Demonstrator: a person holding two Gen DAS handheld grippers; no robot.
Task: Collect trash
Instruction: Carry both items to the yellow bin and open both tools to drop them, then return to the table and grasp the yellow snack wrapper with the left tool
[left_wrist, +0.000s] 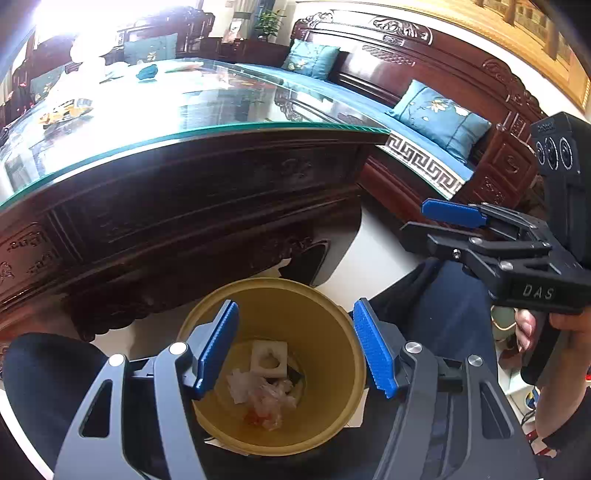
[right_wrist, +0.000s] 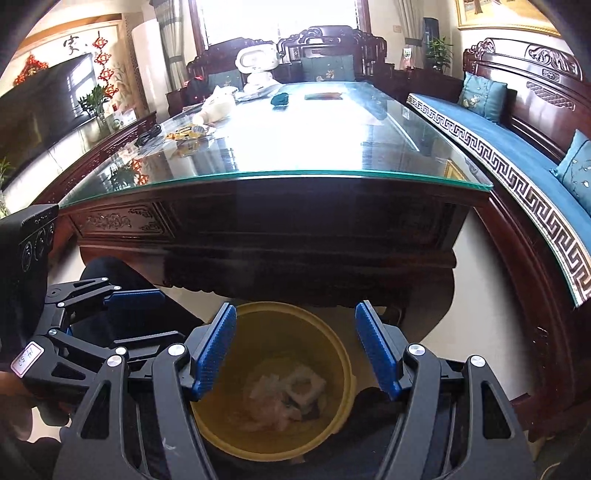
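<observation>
Both your grippers hang over the yellow bin (left_wrist: 273, 365), which stands on the floor below the near edge of the glass-topped table (left_wrist: 207, 133). Your left gripper (left_wrist: 295, 350) has its jaws spread wide with nothing between the ribbed blue pads (left_wrist: 218, 347); the bin's mouth shows straight through the gap. Your right gripper (right_wrist: 295, 354) is likewise spread and empty, just beside the left one.

Already in the bin's bottom lie a white foam block (left_wrist: 269, 360) with a round hollow, crumpled whitish paper (left_wrist: 258, 395) and a reddish scrap.

What counts for your next reach: the trash still out lies up and away from both tools, on the tabletop. A yellow crinkled wrapper (right_wrist: 186, 133) rests toward the left edge, so your left hand looks nearer. A dark teal wad (right_wrist: 280, 99) and a flat reddish packet (right_wrist: 323, 96), long axis across the table, sit near the far end.

The glass is slick and glaring, so thin wrappers may slide under your pads.
</observation>
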